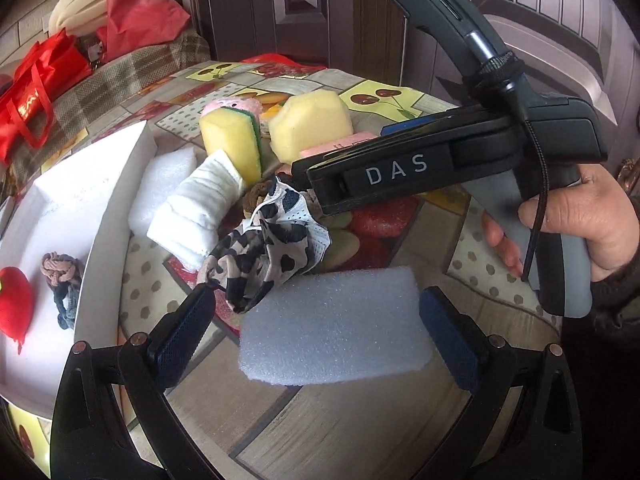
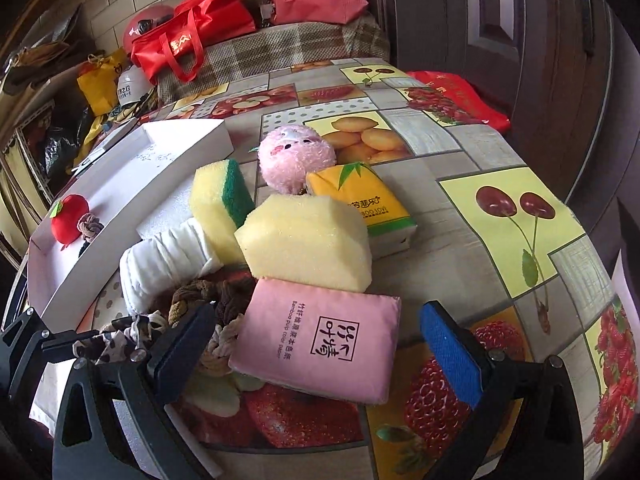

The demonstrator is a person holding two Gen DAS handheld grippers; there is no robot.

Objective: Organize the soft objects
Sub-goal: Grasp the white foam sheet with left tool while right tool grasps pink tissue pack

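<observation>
A: Where is the left gripper (image 1: 316, 332) sitting?

B: Low in the left wrist view, with its jaws standing wide. A pale grey rectangular foam block (image 1: 334, 326) is lying between the two fingers on the fruit-patterned surface (image 1: 400, 420); I cannot tell whether either pad is touching it.

A: And the black-and-white spotted cloth (image 1: 264, 248)?

B: It is lying crumpled just above the foam block, near the centre of the frame, right by the tip of the left finger. A rolled white towel (image 1: 200, 208) is lying up and to the left of it.

A: What is the right gripper (image 2: 320, 344) doing?

B: It is sitting wide open too, low in the right wrist view. A flat pink tissue pack (image 2: 320, 340) is lying between its fingers, nearer the left one, apparently untouched by either. In the left wrist view a hand (image 1: 576, 224) is gripping its handle at the right edge.

A: The other soft things?

B: A yellow sponge block (image 2: 308, 240) is resting just above the pink pack, and a white shallow tray (image 2: 120, 184) at the left is holding a red plush apple (image 2: 70, 218).
</observation>
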